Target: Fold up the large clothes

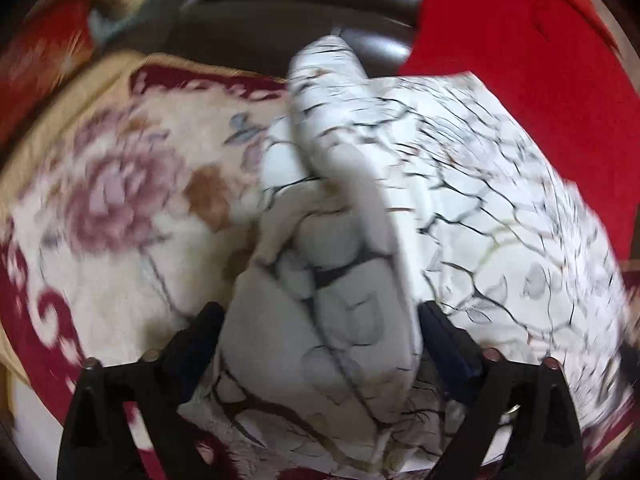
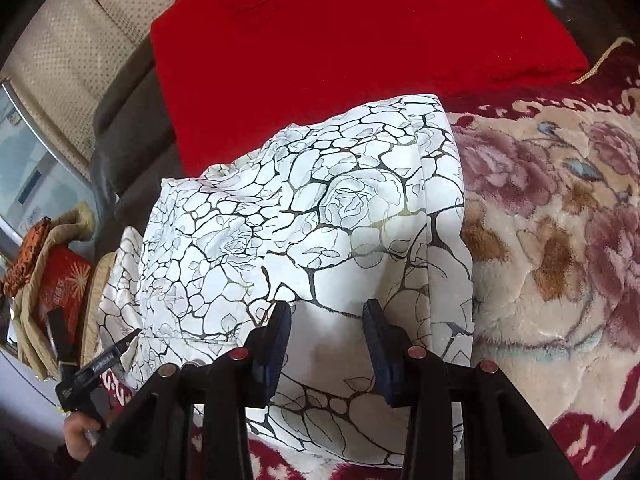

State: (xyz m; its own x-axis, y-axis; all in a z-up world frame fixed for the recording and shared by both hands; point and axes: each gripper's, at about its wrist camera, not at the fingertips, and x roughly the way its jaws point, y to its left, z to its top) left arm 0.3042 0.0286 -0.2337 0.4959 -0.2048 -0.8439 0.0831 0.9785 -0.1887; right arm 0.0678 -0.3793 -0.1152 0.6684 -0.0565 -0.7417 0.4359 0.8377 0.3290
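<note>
Gripping a thick fold of the white garment (image 1: 320,320) between its two black fingers, our left tool (image 1: 320,332) is closed on the cloth, which is bulging out past both pads. We are seeing this garment, white with a dark branching rose print, lying spread on the floral blanket (image 1: 120,200), whose cream field is carrying pink flowers and a dark red border. A narrower part of the garment, possibly a sleeve, is running away from the left tool toward the dark leather seat back (image 1: 280,8). The left wrist view is blurred, so we cannot resolve finer detail there.

In the right wrist view we are holding the right tool (image 2: 326,332) over the garment (image 2: 320,208) with its jaws standing apart. White cloth is showing in the gap between the blue-padded fingers (image 2: 382,344), and we cannot tell whether the pads are touching it; no cloth is pinched between them. The garment is lying here as a broad, partly folded panel, its far edge touching the red cloth (image 2: 340,48) that is resting beyond it. The floral blanket (image 2: 560,240) is showing bare just beside the garment's one edge. At the opposite edge of this view, a hand (image 2: 80,432) is gripping a black handle, near a red box (image 2: 64,288) wrapped in beige fabric.
</note>
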